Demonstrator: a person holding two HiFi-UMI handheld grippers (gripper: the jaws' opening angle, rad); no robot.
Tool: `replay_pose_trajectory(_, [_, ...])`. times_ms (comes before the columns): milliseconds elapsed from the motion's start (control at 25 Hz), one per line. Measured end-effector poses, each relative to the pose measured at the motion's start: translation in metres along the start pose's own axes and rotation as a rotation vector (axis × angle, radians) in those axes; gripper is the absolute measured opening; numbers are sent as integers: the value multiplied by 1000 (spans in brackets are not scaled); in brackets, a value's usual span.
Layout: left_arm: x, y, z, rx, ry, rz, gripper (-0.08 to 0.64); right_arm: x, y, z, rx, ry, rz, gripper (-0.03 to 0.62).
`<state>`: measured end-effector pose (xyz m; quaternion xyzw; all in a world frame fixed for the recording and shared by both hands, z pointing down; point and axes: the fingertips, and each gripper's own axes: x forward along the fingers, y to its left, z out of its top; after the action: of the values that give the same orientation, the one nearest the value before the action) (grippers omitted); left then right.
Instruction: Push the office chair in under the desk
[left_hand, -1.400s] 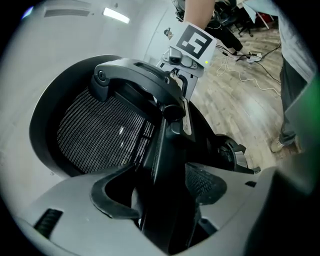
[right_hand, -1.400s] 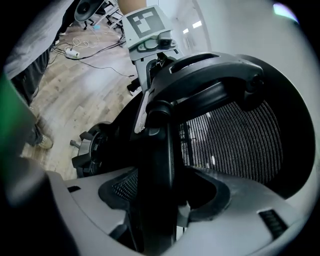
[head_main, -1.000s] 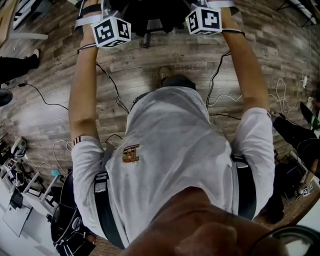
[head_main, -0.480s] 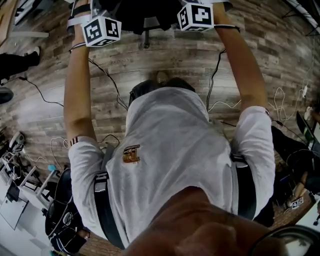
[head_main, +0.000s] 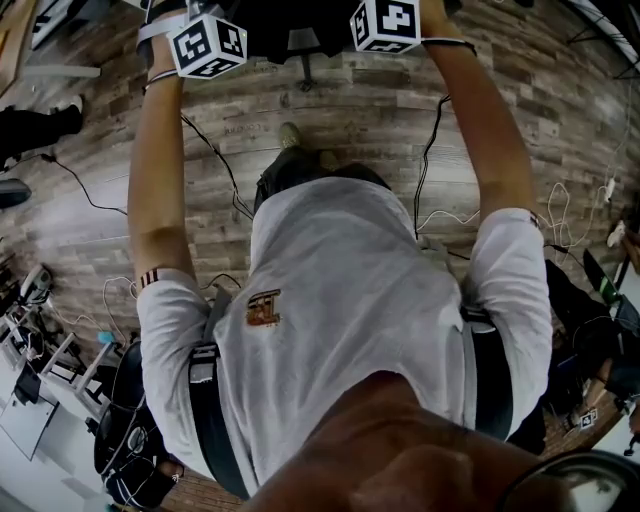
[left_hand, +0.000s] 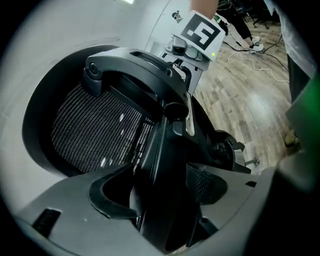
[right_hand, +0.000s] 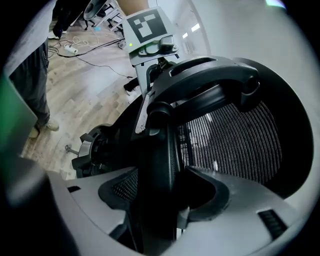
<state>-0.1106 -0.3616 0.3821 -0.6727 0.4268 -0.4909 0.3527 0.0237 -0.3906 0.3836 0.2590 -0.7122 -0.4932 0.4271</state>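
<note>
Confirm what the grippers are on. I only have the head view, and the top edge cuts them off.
Observer: The left gripper has its jaws closed on the black frame edge of the office chair backrest.
Operator: And the right?
Observer: The right gripper is clamped on the same frame edge, further along. Each gripper view shows the other's marker cube beyond the jaws.
Operator: What kind of backrest?
Observer: A black mesh panel with a curved bar across it.
</note>
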Motion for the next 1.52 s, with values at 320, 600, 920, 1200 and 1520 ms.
replay_pose_trajectory(320, [41,32,-38,7,-15,-5,330,53,-21,12,20,21,-12,262])
replay_pose_trajectory(600, [81,60,-77,17,-21,-23,330,107,-41,22,39,56,-12,261])
replay_pose_trajectory(920, [120,85,-114,21,-37,-35,330,159,-58,31,57,90,-14,261])
replay_pose_trajectory(1200, [146,106,-140,23,-48,-41,331,201,-71,37,56,113,-4,261])
replay_pose_trajectory(1520, [183,120,-156,20,-36,-43,331,241,-83,28,53,104,7,261])
